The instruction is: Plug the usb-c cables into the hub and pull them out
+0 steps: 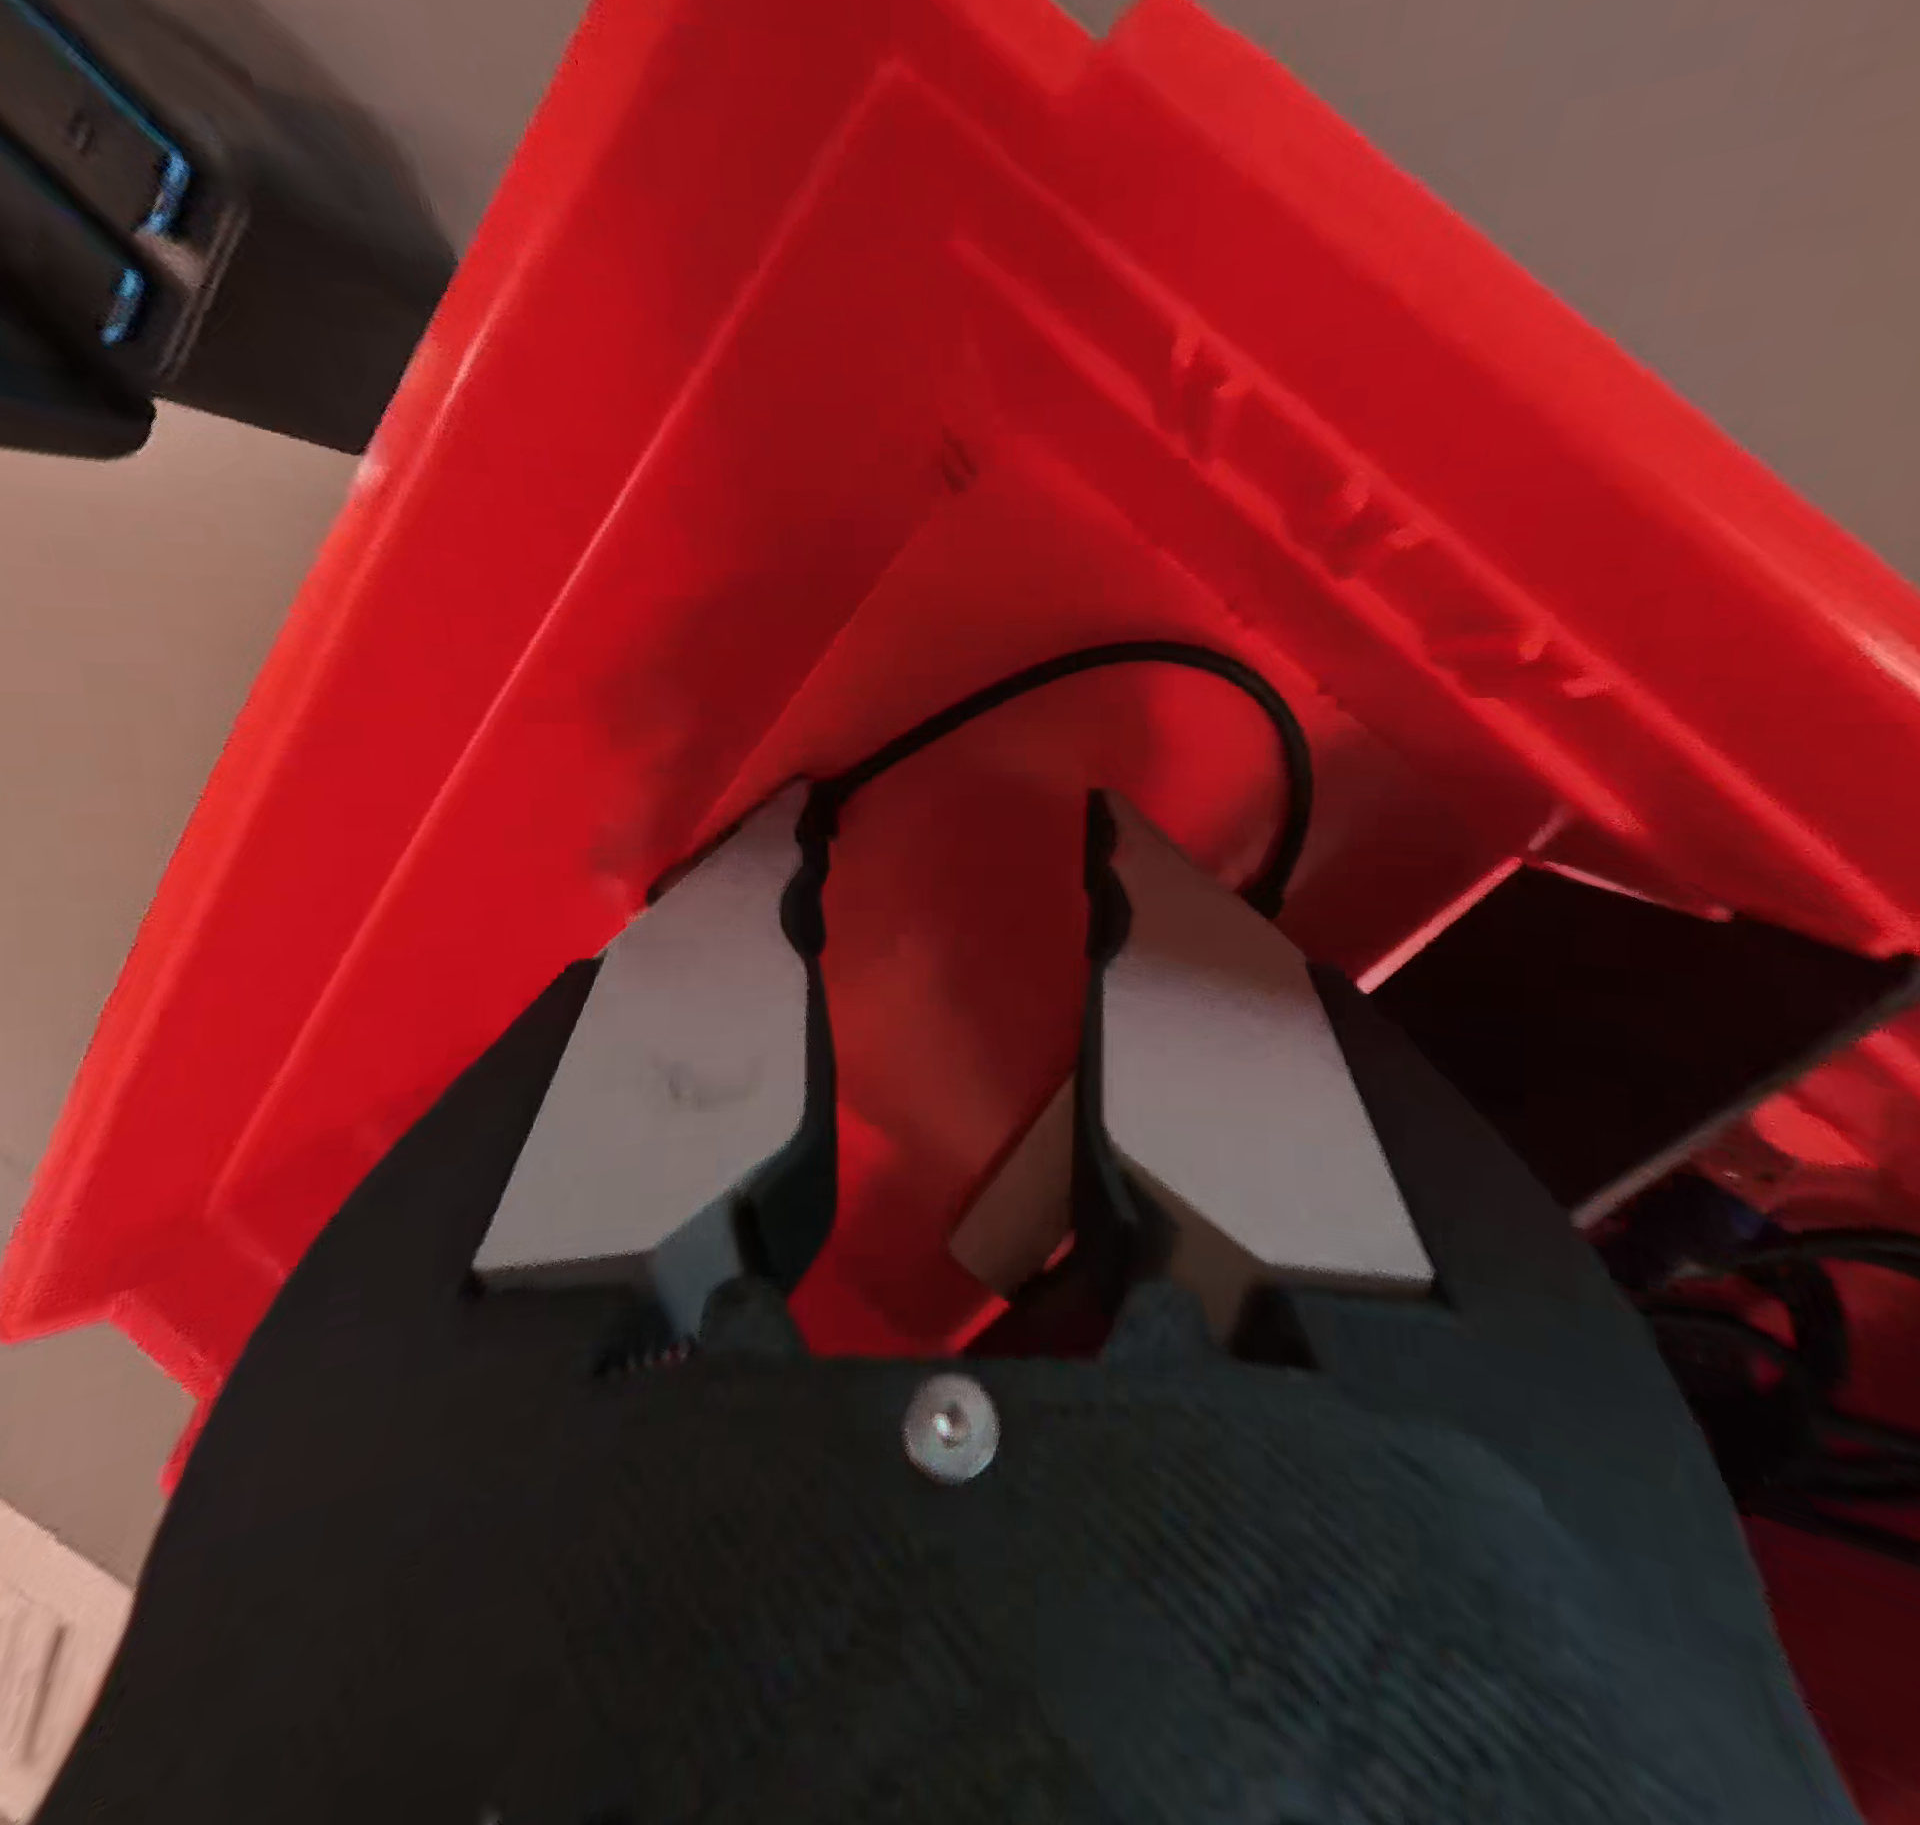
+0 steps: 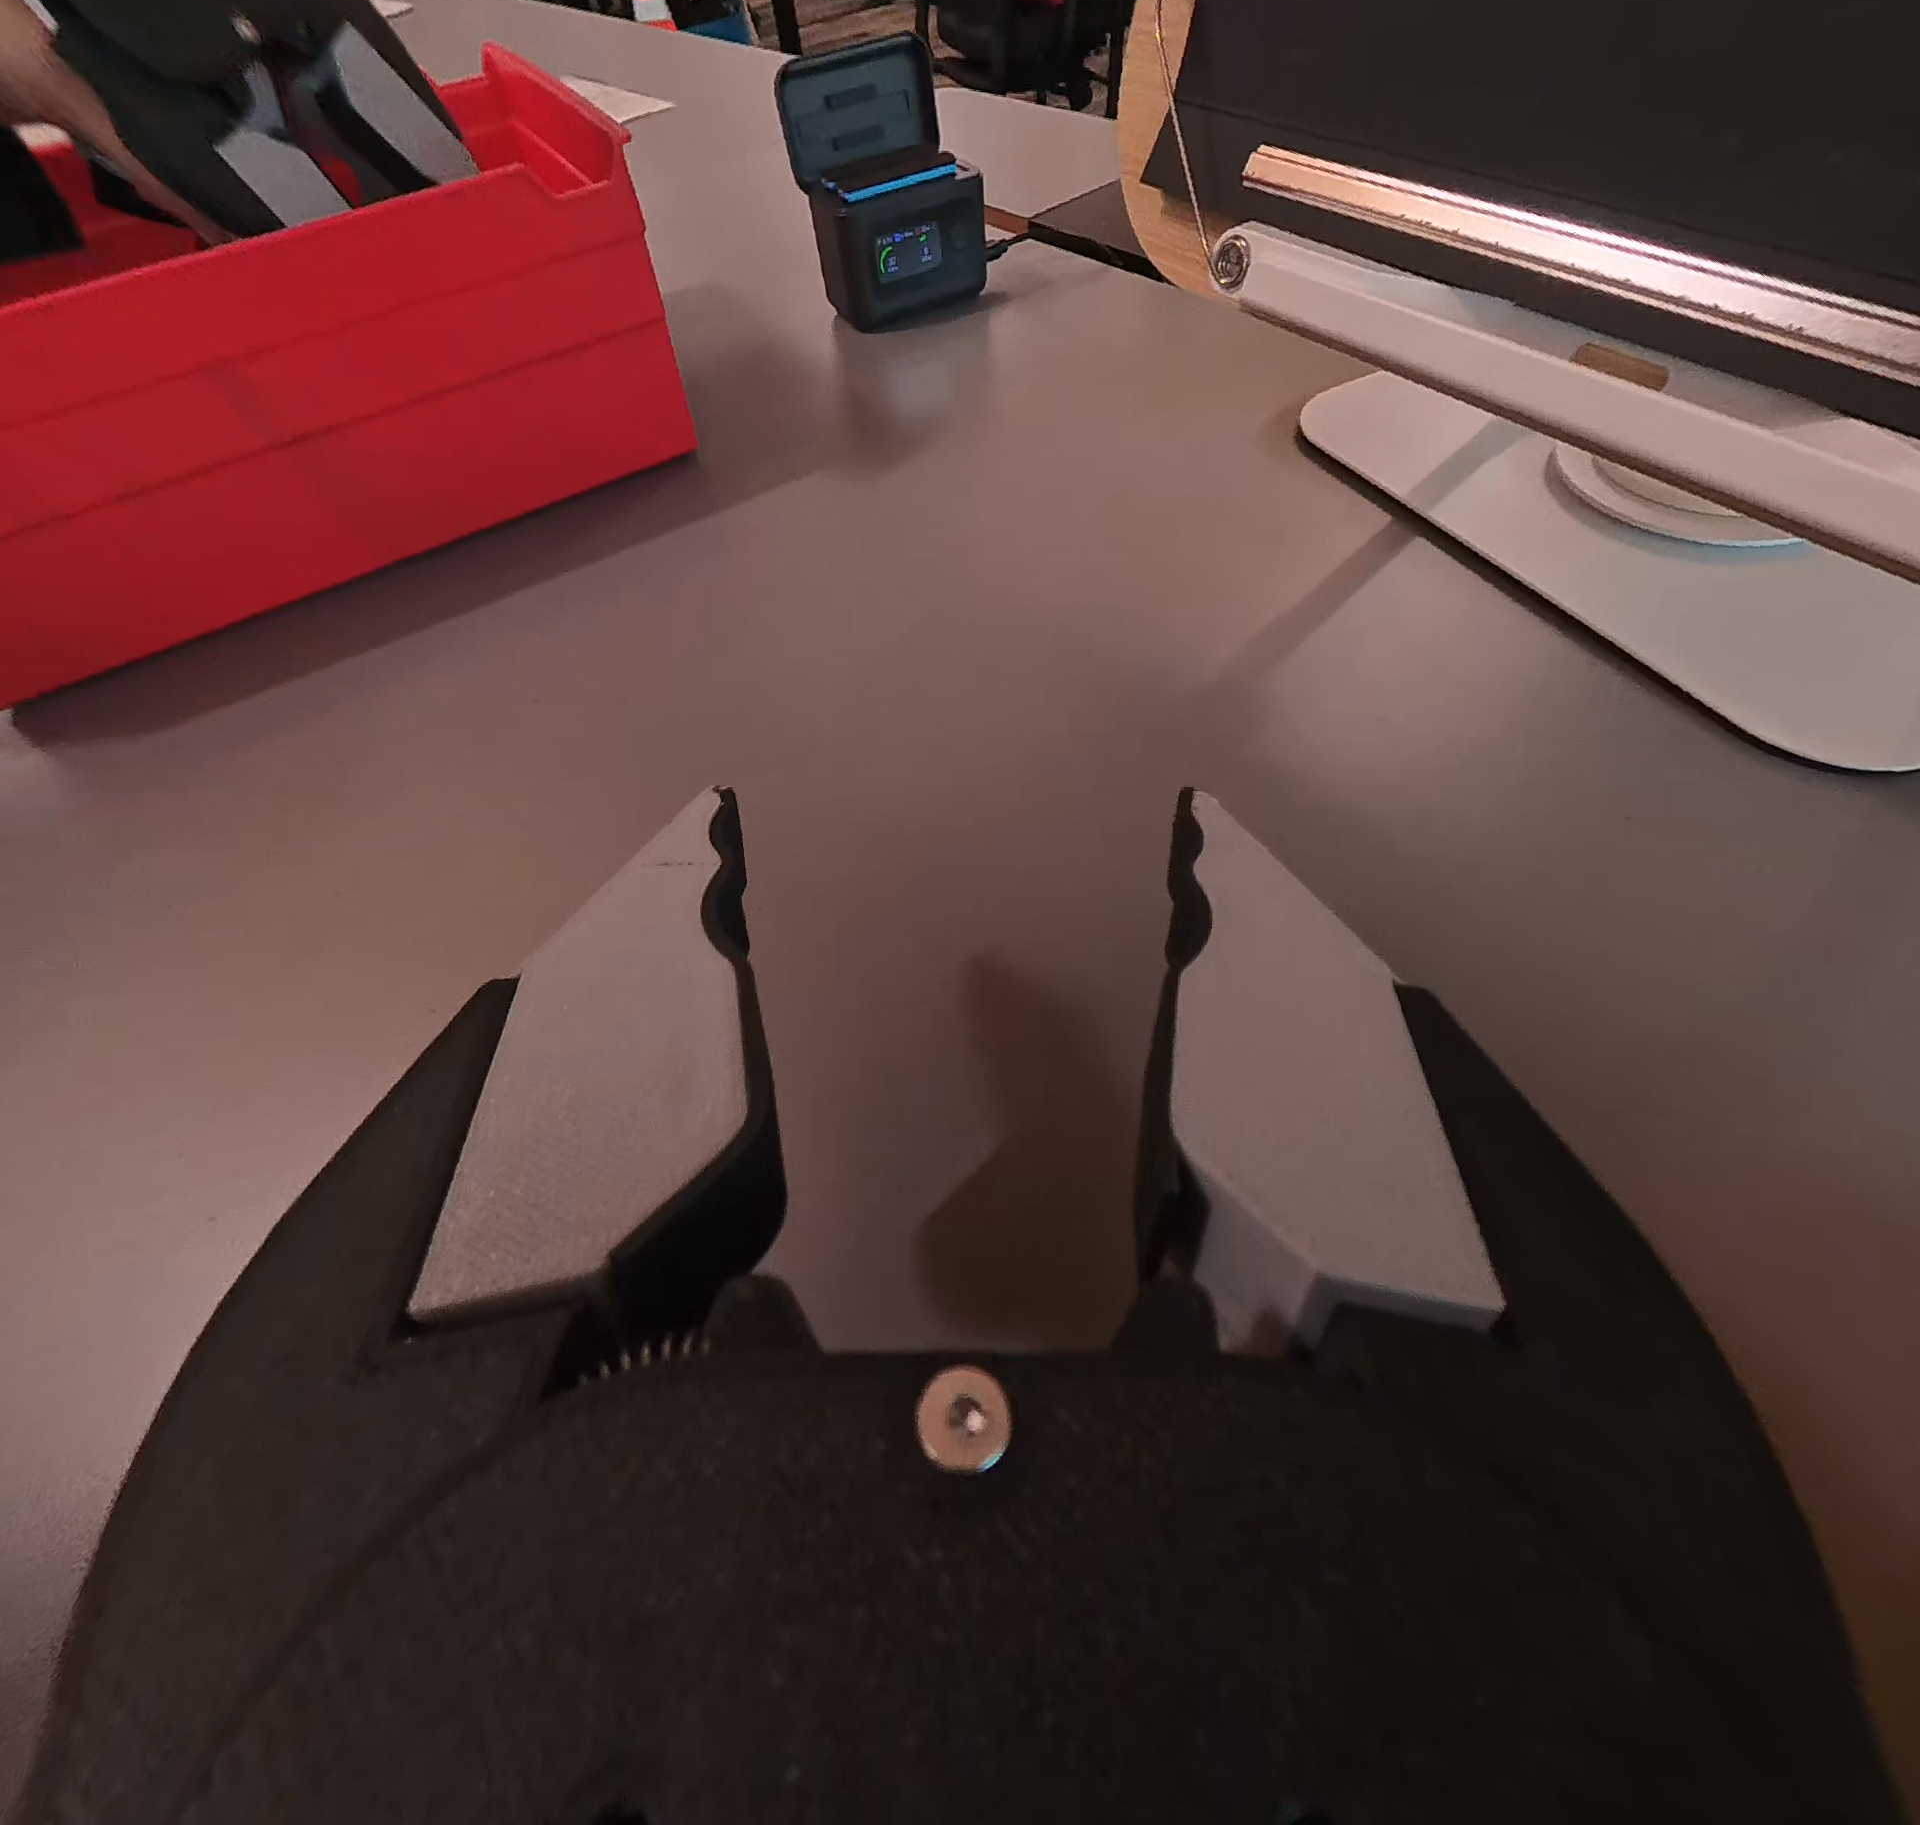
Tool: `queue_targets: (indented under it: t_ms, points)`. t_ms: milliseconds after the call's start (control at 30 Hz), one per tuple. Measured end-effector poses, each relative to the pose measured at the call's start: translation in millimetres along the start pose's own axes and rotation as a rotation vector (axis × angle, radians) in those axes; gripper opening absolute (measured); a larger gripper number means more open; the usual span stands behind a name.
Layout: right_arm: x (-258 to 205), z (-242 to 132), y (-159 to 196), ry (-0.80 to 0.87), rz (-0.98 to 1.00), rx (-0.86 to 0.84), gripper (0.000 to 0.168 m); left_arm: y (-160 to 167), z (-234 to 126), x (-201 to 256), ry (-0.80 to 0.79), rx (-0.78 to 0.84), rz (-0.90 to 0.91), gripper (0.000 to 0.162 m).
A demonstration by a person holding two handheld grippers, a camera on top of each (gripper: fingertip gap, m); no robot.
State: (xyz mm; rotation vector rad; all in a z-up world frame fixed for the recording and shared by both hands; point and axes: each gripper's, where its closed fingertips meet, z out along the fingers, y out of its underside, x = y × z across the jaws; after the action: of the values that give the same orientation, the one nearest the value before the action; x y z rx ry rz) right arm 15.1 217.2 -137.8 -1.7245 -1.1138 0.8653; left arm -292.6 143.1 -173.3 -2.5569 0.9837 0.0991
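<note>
Each claw has the same build: a broad black body with a ribbed, printed texture, and one silver screw sunk in the middle near its front edge. From that screw two wedge-shaped light grey fingers run forward, each lined inside with a black, wavy-edged pad. The left claw matches the right claw, with its own screw likewise centred.
</note>
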Motion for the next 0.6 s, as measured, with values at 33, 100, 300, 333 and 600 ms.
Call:
queue_targets:
  t_ms: [33,100,300,333,600]
  points:
    - [0,0,-1,-0.005,0.006,0.004,0.079,1,3,-2,0.001,-0.022,0.021,0.047]
    - [-1,-1,-2,-0.017,0.015,0.014,0.078,-5,7,-7,-0.018,-0.007,0.077,0.044]
    - [-11,1,-2,-0.058,0.01,0.013,0.077,-10,23,-6,0.014,-0.038,0.17,0.028]
    - [-14,1,-2,-0.066,0.005,0.012,0.077,-10,23,-2,0.042,-0.043,0.191,0.02]
    - [-28,2,-2,-0.113,-0.039,0.014,0.078,5,10,-12,-0.112,-0.204,0.471,0.001]
